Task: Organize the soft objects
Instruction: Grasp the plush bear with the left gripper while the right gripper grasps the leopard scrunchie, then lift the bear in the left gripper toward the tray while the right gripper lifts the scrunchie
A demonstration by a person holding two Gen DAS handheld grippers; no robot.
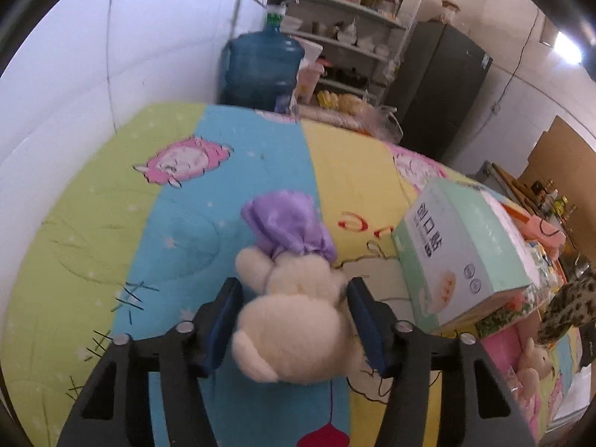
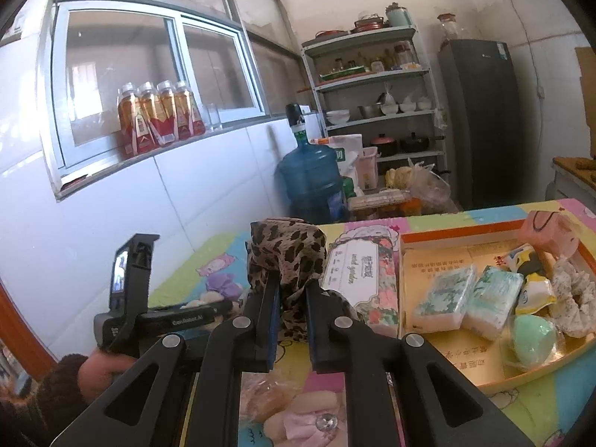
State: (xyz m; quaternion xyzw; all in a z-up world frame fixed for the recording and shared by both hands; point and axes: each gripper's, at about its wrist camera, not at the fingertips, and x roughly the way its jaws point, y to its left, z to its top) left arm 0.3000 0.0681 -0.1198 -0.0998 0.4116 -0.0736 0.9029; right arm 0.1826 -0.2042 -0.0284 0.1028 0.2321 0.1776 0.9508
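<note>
Left gripper (image 1: 294,313) half-open around cream plush toy in purple dress (image 1: 294,320); right gripper (image 2: 292,320) pinches leopard-print cloth (image 2: 287,257) beside orange-rimmed cardboard tray (image 2: 458,232); dangling cloth could slip, snagging the rim.

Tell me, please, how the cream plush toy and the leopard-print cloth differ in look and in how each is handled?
The cream plush toy is plain, fluffy and stuffed, with a purple satin piece; the leopard-print cloth is thin, spotted brown and black, and crumpled. The plush toy sits between the left tongs, whose pads stand apart around it; the cloth is pinched tight in the right tongs and hangs bunched above the table. Both are soft things over the colourful quilt.
</note>
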